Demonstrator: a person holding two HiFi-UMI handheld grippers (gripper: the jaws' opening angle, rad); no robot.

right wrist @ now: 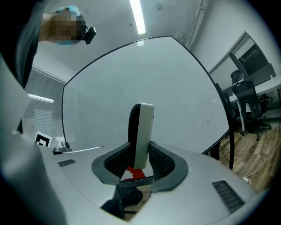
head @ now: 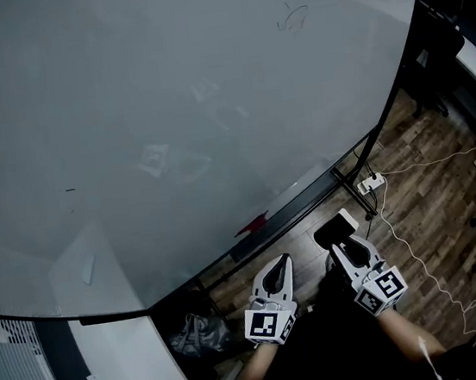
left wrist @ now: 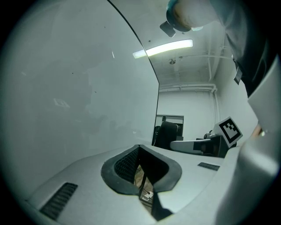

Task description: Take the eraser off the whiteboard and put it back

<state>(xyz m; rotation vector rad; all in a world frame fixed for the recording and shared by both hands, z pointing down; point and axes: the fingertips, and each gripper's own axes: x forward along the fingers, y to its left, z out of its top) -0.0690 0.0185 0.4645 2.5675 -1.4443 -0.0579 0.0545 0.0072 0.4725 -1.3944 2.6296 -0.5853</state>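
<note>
The first half of the task is judged done: the eraser [right wrist: 142,132] is off the whiteboard [head: 166,107] and is clamped on end in the right claw [right wrist: 141,151], out in front of the board's lower edge and, as far as can be seen, clear of its surface. What is left is the return, so the eraser has yet to be carried in and set back against the board. The left claw [left wrist: 140,151] is drawn in narrow, its tips all but meeting, and nothing is held in it; it is kept just beside the right one. The eraser is seen as a slim slab with rounded corners, a hard white shell on one side and a black felt-like face on the other. The claws are built of smooth pale grey plastic, with dark, finely ribbed pads lining the jaws (rubber, by the look of them). The whiteboard is glossy and pale, reflections lying across it, and is bounded by a thin dark frame; a faint scribble [head: 292,18] is left near its upper right corner. Along the lower edge a narrow dark ledge [head: 301,207] is fitted, on which a small red object [head: 251,224] is lodged. Below, a wood-plank floor [head: 425,160] is shown, with a white power strip [head: 370,183] and a thin trailing cable lying on it
</note>
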